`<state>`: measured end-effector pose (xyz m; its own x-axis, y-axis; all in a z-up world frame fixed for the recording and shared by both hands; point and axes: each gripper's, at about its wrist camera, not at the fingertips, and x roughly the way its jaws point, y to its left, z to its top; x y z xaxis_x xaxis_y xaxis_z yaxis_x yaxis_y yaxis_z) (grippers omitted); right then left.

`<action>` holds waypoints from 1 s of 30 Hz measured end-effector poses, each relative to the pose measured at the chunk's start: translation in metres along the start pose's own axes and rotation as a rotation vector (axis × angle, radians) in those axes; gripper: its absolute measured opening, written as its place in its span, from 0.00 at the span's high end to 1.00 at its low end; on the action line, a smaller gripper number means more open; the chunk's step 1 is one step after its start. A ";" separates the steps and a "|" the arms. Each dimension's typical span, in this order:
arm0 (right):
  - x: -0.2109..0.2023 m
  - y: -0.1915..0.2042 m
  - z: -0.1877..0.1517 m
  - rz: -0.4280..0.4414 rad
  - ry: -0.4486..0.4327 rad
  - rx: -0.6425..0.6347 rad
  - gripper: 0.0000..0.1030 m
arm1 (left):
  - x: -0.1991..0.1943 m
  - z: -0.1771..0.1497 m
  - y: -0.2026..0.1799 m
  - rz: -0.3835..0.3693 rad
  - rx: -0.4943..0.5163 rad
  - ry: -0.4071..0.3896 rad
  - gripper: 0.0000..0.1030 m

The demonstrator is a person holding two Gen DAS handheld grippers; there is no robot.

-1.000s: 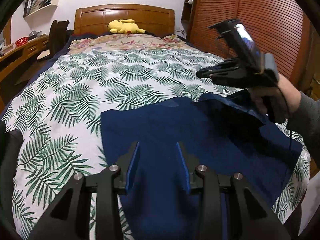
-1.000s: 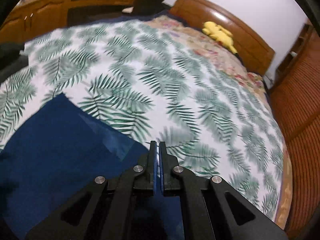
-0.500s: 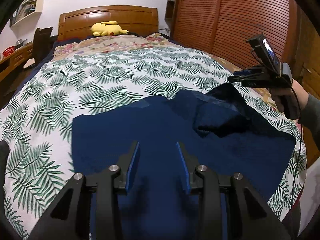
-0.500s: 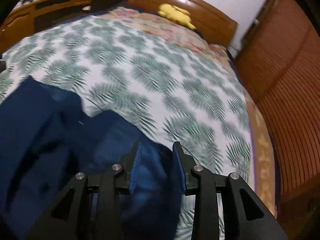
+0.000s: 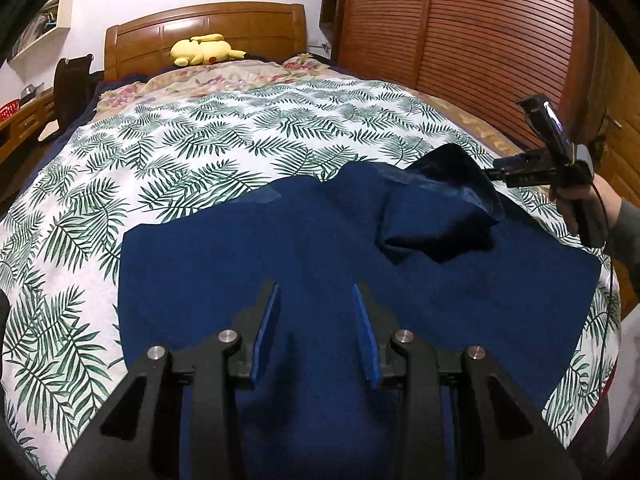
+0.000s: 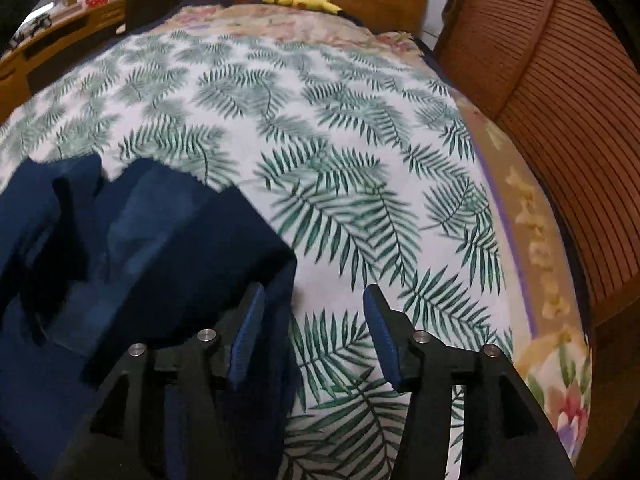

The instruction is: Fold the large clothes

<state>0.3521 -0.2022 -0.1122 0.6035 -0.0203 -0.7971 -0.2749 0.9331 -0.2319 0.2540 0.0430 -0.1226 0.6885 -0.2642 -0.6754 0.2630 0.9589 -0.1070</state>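
Bedroom scene: leaf-print bedspread (image 5: 208, 168) fills both views, wooden headboard (image 5: 208, 28) and yellow plush toy (image 5: 204, 50) at upper centre, slatted wardrobe doors (image 5: 480, 40) at upper right.

Right gripper (image 6: 312, 332): a second ago its jaws were clamped together over the cloth; they have just been opening and now stand apart with nothing pinched. The navy garment (image 5: 320, 264) edge lies against the left finger only, bare bedspread shows through the gap. In the left wrist view this gripper sits at the right edge of the frame in the person's hand (image 5: 580, 208), beside the cloth, not on it.

Left gripper (image 5: 316, 320): partly spread, empty, hovering over the garment's lower centre (no contact visible).

Garment: spread flat across the lower half of the left view. What changed: the far-right portion, held up a second ago, now lies dropped as a rumpled flap (image 5: 436, 220) folded inward at centre right.

Read: first fold-in is laid but untidy. It likely needs flattening before the next fold.
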 end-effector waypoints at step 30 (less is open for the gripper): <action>0.054 -0.033 0.023 -0.193 0.019 0.182 1.00 | 0.010 -0.006 0.000 0.025 0.013 0.037 0.66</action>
<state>0.4109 -0.2255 -0.1342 0.6167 -0.2091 -0.7589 -0.0158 0.9606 -0.2776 0.2571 0.0409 -0.1338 0.6694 -0.2359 -0.7044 0.2548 0.9636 -0.0806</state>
